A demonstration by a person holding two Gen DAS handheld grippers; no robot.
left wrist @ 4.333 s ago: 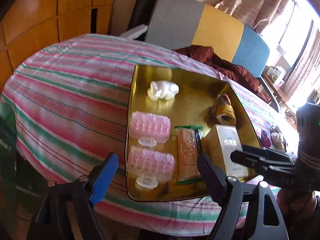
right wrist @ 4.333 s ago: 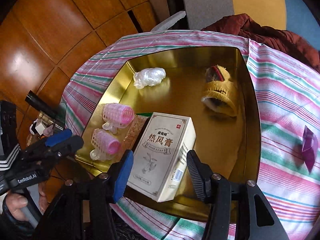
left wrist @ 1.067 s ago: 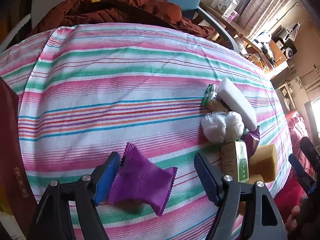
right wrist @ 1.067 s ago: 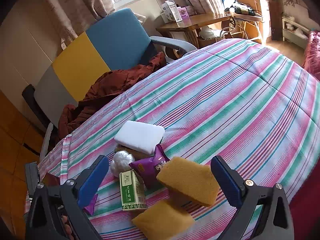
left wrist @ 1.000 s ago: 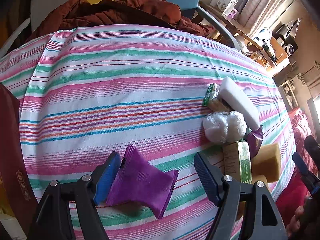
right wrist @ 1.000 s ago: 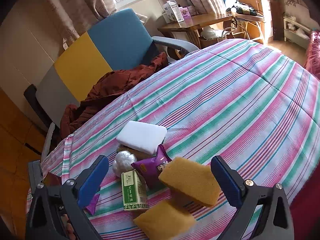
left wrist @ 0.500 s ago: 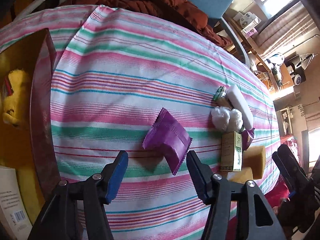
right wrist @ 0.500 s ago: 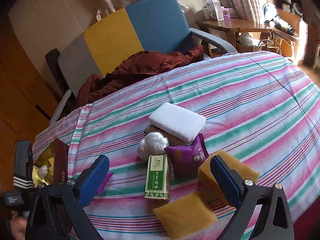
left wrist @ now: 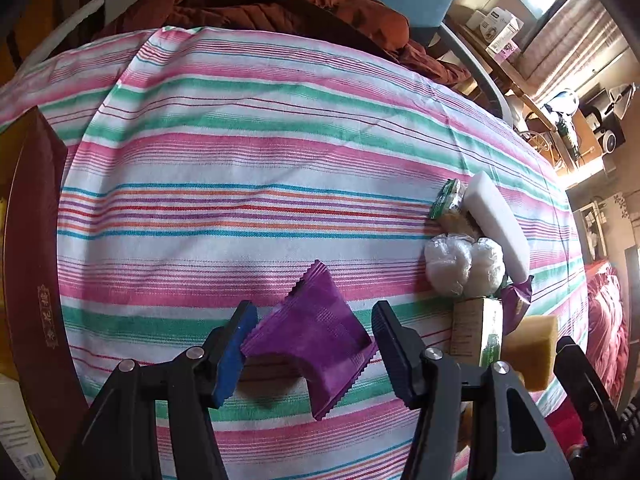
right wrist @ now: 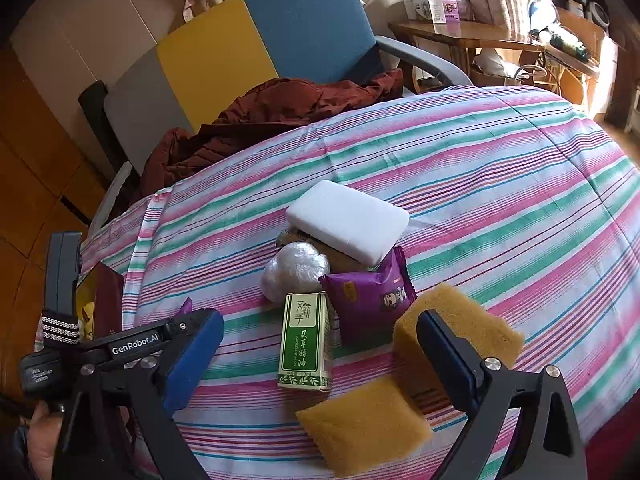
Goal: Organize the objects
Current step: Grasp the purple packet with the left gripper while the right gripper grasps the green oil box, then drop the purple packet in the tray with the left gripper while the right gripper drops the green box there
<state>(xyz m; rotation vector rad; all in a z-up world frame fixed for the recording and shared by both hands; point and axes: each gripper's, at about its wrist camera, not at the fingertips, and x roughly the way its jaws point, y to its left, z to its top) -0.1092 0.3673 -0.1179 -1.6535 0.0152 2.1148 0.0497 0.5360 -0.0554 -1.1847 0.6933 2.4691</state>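
A flat purple packet (left wrist: 316, 332) lies on the striped tablecloth (left wrist: 240, 184). My left gripper (left wrist: 312, 320) is open, its fingers on either side of the packet and low over the cloth. In the right wrist view only a corner of this packet (right wrist: 186, 306) shows behind the left gripper's body (right wrist: 132, 338). My right gripper (right wrist: 316, 336) stands wide open above a pile: a green box (right wrist: 306, 340), a purple snack bag (right wrist: 368, 296), a white block (right wrist: 348, 220), a plastic bundle (right wrist: 294, 268) and two yellow sponges (right wrist: 460, 328) (right wrist: 364, 420).
The gold tray's dark red wall (left wrist: 32, 240) rises at the left edge of the table. A chair (right wrist: 280, 32) with a brown garment (right wrist: 272, 116) stands behind the table. A hand (right wrist: 40, 448) holds the left gripper. The table's front edge is near the sponges.
My left gripper has come down and forward, so the purple packet now lies between its fingers. The right gripper has moved a little nearer the pile. Both stay open.
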